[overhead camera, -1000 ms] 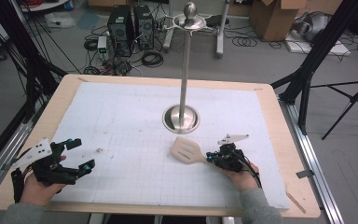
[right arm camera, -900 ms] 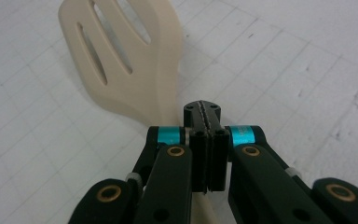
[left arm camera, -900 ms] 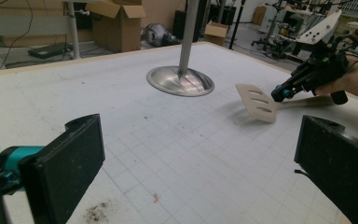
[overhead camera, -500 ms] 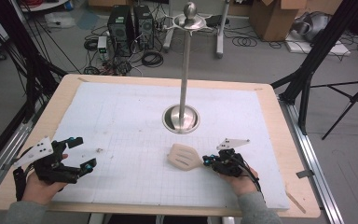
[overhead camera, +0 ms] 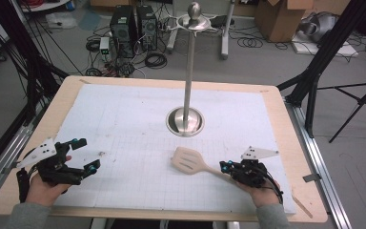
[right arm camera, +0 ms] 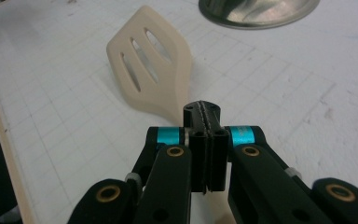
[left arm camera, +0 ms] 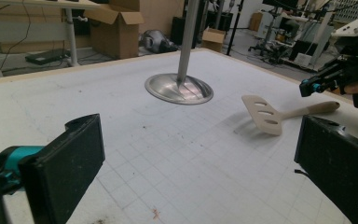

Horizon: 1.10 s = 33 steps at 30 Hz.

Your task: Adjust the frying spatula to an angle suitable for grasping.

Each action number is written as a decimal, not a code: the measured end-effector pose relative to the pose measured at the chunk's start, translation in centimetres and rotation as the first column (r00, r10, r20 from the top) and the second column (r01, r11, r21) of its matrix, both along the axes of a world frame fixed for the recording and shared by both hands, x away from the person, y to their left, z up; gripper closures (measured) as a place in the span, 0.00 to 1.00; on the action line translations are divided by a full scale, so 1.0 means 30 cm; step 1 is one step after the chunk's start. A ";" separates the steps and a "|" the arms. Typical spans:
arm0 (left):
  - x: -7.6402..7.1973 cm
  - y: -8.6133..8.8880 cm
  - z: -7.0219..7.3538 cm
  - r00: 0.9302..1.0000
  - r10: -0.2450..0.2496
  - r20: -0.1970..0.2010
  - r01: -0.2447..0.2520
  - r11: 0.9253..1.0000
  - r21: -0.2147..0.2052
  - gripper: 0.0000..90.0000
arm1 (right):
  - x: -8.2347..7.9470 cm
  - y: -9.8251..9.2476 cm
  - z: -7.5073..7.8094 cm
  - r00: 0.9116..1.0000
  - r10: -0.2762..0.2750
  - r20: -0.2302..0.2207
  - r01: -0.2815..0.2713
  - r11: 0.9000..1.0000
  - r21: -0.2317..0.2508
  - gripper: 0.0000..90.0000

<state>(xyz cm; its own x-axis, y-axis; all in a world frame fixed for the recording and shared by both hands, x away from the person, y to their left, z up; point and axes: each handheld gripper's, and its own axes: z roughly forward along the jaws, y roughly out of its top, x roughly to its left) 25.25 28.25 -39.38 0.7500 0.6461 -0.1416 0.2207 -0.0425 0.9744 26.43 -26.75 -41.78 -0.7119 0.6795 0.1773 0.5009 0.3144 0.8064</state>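
Observation:
A cream slotted spatula (overhead camera: 187,160) lies on the white gridded mat, head toward the middle and handle pointing right. In the right gripper view its head (right arm camera: 151,70) reaches out past my right gripper (right arm camera: 201,112), whose jaws are shut on the handle's neck. From above, that right gripper (overhead camera: 225,167) sits at the front right of the mat, and the left gripper view catches it too (left arm camera: 310,86). My left gripper (overhead camera: 85,155) rests at the front left, jaws wide open and holding nothing (left arm camera: 200,158).
A tall metal pole rises from a round steel base (overhead camera: 185,119) at the mat's centre, just beyond the spatula (left arm camera: 265,114). The mat covers a wooden table (overhead camera: 66,95). Cables, computer cases and boxes lie on the floor behind.
My right gripper has drawn back toward the front edge, and the spatula has slid with it. The left gripper has barely moved.

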 end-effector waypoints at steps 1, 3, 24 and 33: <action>0.002 -0.003 -0.001 1.000 -0.002 0.000 0.002 1.000 -0.001 0.02 | -0.008 -0.008 -0.002 1.000 -0.001 -0.001 0.001 1.000 -0.003 1.00; 0.004 -0.007 0.000 1.000 -0.007 -0.001 0.007 1.000 0.002 0.02 | -0.025 -0.023 -0.008 1.000 0.003 -0.005 -0.003 1.000 -0.013 1.00; 0.015 -0.013 -0.006 1.000 -0.003 -0.004 0.003 1.000 0.007 0.02 | -0.094 -0.069 -0.063 0.997 -0.017 -0.080 0.009 0.996 -0.092 1.00; 0.016 -0.015 -0.007 1.000 -0.017 -0.008 0.017 1.000 -0.001 0.02 | -0.113 -0.103 -0.078 0.996 -0.033 -0.083 0.024 0.993 -0.117 1.00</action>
<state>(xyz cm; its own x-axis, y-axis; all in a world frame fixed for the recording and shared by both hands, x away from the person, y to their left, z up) 25.72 27.81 -39.58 0.7598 0.6330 -0.1484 0.2282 -0.0459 0.9725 23.03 -29.82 -44.11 -0.6778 0.7187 0.1551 0.5757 0.3877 0.7199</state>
